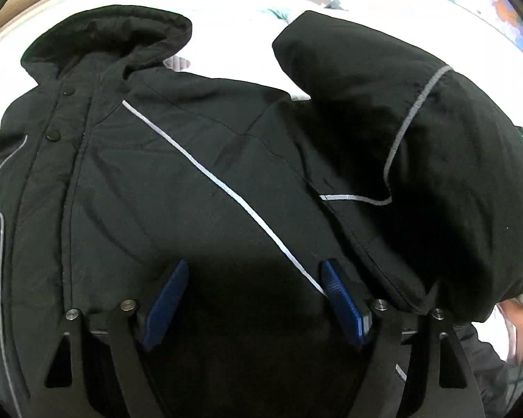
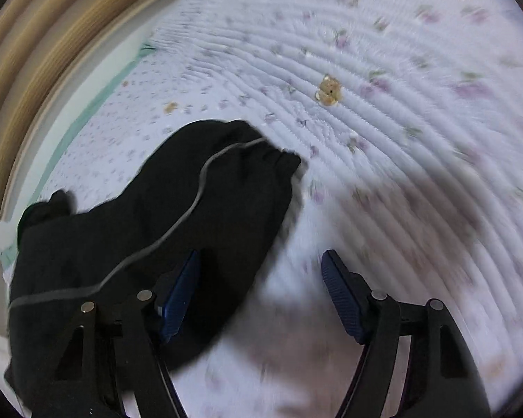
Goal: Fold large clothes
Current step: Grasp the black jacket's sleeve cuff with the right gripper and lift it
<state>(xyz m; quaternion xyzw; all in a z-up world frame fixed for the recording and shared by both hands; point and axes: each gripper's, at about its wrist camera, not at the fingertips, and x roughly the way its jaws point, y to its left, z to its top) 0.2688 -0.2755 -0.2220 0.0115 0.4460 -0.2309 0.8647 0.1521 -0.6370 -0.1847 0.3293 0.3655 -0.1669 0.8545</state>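
A large black hooded jacket (image 1: 164, 181) with grey reflective piping lies front up on the bed. Its hood (image 1: 108, 35) points to the far left. One sleeve (image 1: 418, 132) is raised and bent over the jacket's right side. My left gripper (image 1: 254, 271) is open just above the jacket's chest, holding nothing. My right gripper (image 2: 261, 261) is open over the quilt; its left finger (image 2: 181, 296) overlaps the edge of the black sleeve (image 2: 157, 216), which lies to the left with its cuff (image 2: 275, 153) pointing away.
The jacket rests on a white quilted bedspread (image 2: 401, 104) with small purple flowers. A wooden bed frame (image 2: 35, 52) curves along the left. A small tan spot (image 2: 329, 90) marks the quilt. A colourful map (image 1: 488, 3) hangs on the far right wall.
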